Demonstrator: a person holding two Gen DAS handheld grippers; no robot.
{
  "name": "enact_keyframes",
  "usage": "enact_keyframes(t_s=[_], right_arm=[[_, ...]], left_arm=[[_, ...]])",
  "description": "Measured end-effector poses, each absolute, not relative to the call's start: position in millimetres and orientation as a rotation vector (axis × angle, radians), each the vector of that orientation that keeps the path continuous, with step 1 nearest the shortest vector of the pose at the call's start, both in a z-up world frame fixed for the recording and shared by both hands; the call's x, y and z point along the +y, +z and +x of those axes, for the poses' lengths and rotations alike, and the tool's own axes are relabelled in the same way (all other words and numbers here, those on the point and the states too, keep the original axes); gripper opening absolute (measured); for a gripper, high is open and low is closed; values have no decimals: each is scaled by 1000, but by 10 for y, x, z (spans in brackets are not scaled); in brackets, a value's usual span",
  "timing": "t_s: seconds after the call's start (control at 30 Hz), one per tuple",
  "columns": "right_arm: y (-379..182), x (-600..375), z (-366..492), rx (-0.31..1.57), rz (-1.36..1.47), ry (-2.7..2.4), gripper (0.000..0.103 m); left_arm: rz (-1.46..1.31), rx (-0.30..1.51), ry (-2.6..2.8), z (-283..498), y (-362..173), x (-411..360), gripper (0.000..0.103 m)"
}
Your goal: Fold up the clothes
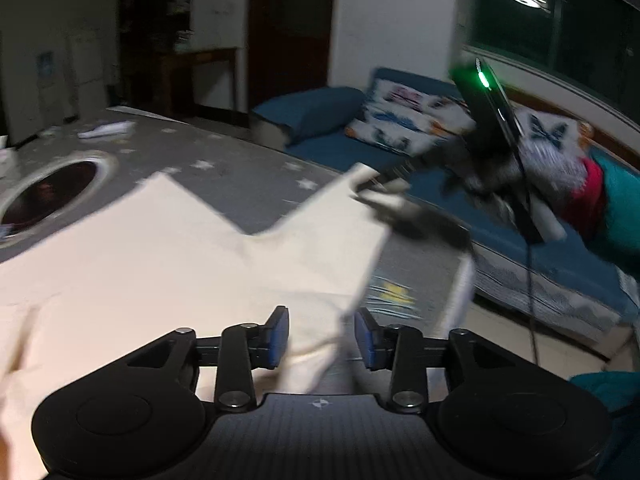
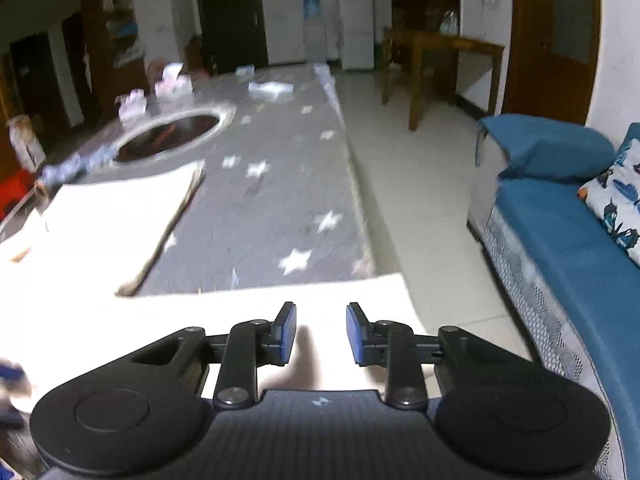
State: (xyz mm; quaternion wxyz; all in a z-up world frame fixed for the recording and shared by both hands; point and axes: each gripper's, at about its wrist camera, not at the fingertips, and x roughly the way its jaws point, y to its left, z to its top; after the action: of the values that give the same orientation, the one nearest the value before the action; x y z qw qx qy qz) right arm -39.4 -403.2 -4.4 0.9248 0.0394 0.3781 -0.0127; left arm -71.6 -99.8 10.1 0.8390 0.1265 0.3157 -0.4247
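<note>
- Cream garment [image 1: 160,248] lies spread on the table [image 1: 248,184], which has a grey star-print cover; looks like a T-shirt or similar, exact type hard to tell w/ motion blur.
- Left wrist view: garment's long axis runs roughly left-to-right across the frame; one cloth corner at right is lifted off the table, pointing toward the blue sofa [image 1: 520,248].
- Left gripper [image 1: 322,338]: jaws spread, blue pads apart, a bunched fold of the cream cloth between them but not pinched.
- Right gripper [image 1: 384,196] seen from left cam: blurred, jaws at the raised cloth corner; appears to touch it, grip can't be confirmed from here.
- Person's gloved hand [image 1: 556,160] holds that gripper; red cuff and teal sleeve [image 1: 620,208] behind it.
- Right wrist view: right gripper [image 2: 321,334] jaws spread, pads apart; cream cloth [image 2: 100,216] flat under and ahead of them, nothing pinched.
- From this cam the cloth's near edge runs across the frame, just ahead of the jaws; another section extends away toward the left, edge angled.
- Round dark inset [image 2: 168,136] in the table beyond the garment, apart from it.
- Small white items [image 2: 270,89] at the table's far end, blurred.
</note>
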Motion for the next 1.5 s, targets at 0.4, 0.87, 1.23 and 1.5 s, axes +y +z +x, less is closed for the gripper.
enact_keyframes(t_s=[0.4,0.87,1.23,1.5], right_arm=[[127,-3646,-348,756,0,132,30],[275,-2575,-225,745,-99,524,31],[11,-1901,-301,803,-223,769,34],[-104,-1592,-537,795,-389,914,34]], left_arm=[[265,675,-703,-780,136,-236,42],[362,667,-646,-1070,78,-109,12],[306,666,-654,-1060,210,101,36],[289,636,-454,-463,287,170,36]])
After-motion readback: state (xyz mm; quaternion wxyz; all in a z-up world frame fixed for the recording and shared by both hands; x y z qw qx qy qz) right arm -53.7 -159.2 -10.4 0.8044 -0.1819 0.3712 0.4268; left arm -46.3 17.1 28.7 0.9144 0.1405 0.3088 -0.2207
